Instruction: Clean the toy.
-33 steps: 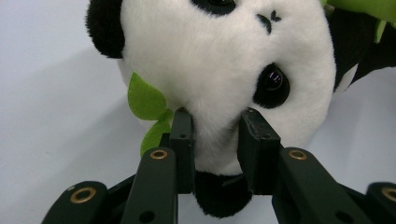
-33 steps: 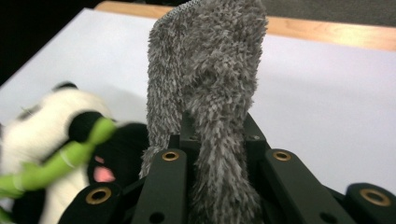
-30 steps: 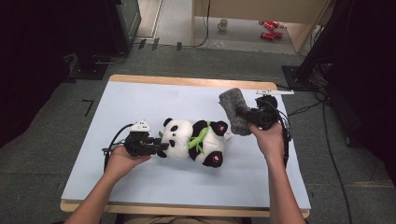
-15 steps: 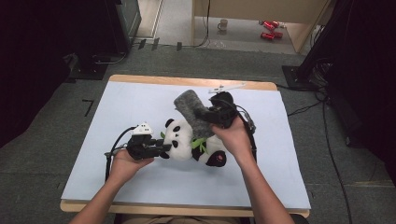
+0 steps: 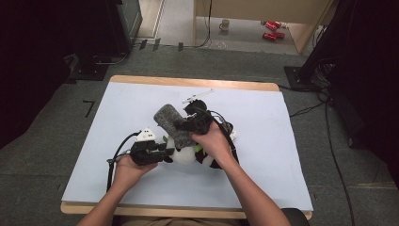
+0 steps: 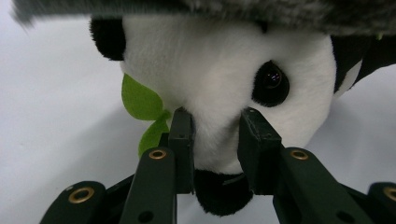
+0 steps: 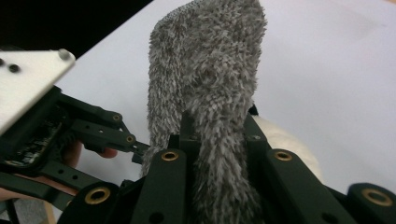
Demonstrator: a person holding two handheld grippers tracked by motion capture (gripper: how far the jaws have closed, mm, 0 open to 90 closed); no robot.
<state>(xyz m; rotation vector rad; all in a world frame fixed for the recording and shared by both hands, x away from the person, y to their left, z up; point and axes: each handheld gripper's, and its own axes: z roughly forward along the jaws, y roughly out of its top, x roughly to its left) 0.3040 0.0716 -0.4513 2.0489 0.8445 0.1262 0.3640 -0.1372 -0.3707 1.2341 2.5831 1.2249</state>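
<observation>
The left gripper [image 5: 165, 154] is sitting at the lower left of centre in the high view, and its jaws are pinching the white muzzle of the plush panda [image 5: 188, 153], which is lying on the pale blue surface [image 5: 282, 155] just below the middle of the frame. In the left gripper view the panda's face [image 6: 224, 79] is filling the upper middle of the frame, one glossy eye at centre right, a black ear at upper left, and a green felt leaf [image 6: 140, 100] is poking out at centre left beside the jaw. The right gripper [image 5: 181, 128] is hovering just above the panda at the centre of the high view, clamped on a grey fluffy cloth [image 5: 171, 125] that is sticking up and to the left. In the right gripper view the cloth [image 7: 210, 93] is rising between the jaws from bottom centre to the top of the frame, with the left gripper's body at the lower left. A white pen-like stick [image 5: 197, 96] is lying above centre on the surface.
</observation>
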